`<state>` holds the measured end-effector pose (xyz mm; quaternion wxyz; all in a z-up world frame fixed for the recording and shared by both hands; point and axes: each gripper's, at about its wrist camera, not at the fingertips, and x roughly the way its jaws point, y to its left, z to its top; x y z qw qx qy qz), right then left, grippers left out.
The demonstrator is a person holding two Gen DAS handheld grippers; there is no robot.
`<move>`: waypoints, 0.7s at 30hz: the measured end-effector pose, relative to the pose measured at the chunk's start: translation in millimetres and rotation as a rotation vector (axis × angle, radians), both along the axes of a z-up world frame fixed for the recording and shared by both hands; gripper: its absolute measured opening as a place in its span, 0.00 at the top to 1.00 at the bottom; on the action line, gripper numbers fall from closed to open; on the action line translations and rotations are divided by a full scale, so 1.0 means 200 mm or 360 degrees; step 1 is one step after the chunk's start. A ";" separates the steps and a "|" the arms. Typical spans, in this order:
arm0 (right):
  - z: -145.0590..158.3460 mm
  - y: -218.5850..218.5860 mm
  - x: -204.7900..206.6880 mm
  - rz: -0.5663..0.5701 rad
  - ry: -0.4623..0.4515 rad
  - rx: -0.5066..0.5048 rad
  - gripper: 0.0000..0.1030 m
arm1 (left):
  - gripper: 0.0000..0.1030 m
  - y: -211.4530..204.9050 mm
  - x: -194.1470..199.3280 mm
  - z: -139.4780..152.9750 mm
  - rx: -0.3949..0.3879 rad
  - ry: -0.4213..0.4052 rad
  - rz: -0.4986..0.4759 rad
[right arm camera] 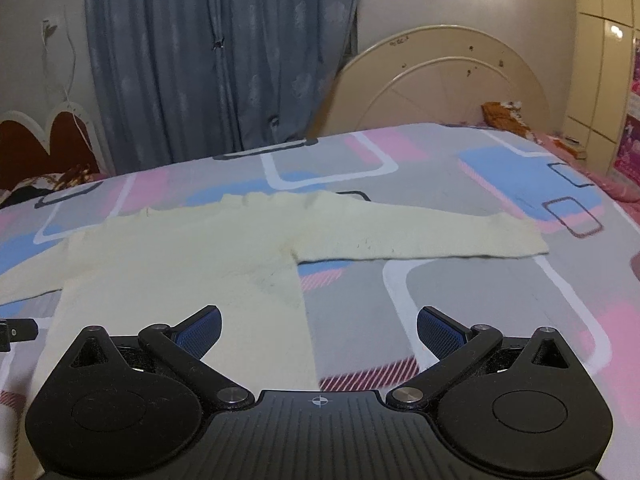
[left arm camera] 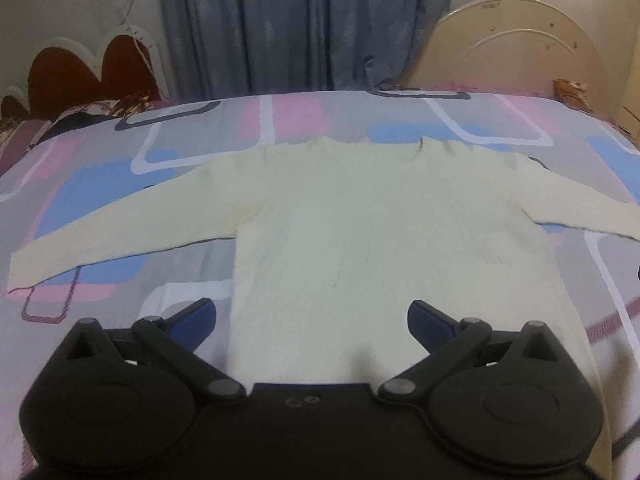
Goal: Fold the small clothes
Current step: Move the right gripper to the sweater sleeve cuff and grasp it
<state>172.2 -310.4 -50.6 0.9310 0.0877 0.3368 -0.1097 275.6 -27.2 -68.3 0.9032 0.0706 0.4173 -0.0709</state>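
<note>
A pale yellow long-sleeved sweater [left arm camera: 360,216] lies flat on the bed, both sleeves spread out sideways, neck at the far side. My left gripper [left arm camera: 312,320] is open and empty, just above the sweater's near hem, left of its middle. In the right wrist view the sweater [right arm camera: 192,256] lies left of centre, its right sleeve [right arm camera: 432,236] stretched out to the right. My right gripper [right arm camera: 318,330] is open and empty over the sweater's lower right edge. A black part of the left gripper [right arm camera: 16,330] shows at the left edge.
The bed cover [right arm camera: 460,300] has pink, blue and grey rounded rectangles. A blue-grey curtain [left arm camera: 296,24] hangs behind the bed. A cream headboard [right arm camera: 452,88] stands at the far right, a dark red scalloped board [left arm camera: 88,68] at the far left.
</note>
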 end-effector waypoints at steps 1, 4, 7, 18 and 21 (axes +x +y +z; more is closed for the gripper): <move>-0.02 -0.05 0.03 0.0010 0.0008 0.0017 0.00 | 0.01 -0.03 0.02 -0.01 0.0001 0.0003 0.0016; -0.07 -0.17 0.12 0.0029 0.0029 0.0043 0.01 | 0.01 -0.10 0.08 -0.04 -0.0020 0.0000 0.0070; -0.12 -0.30 0.19 0.0034 0.0040 0.0063 0.01 | 0.01 -0.18 0.15 -0.08 -0.0010 -0.0007 0.0107; -0.33 -0.84 0.38 -0.0173 0.0141 0.0166 0.41 | 0.02 -0.42 0.33 -0.22 0.0066 -0.0003 0.0135; -0.37 -0.99 0.39 -0.0260 0.0163 0.0174 0.41 | 0.02 -0.46 0.37 -0.26 0.0098 0.0007 0.0137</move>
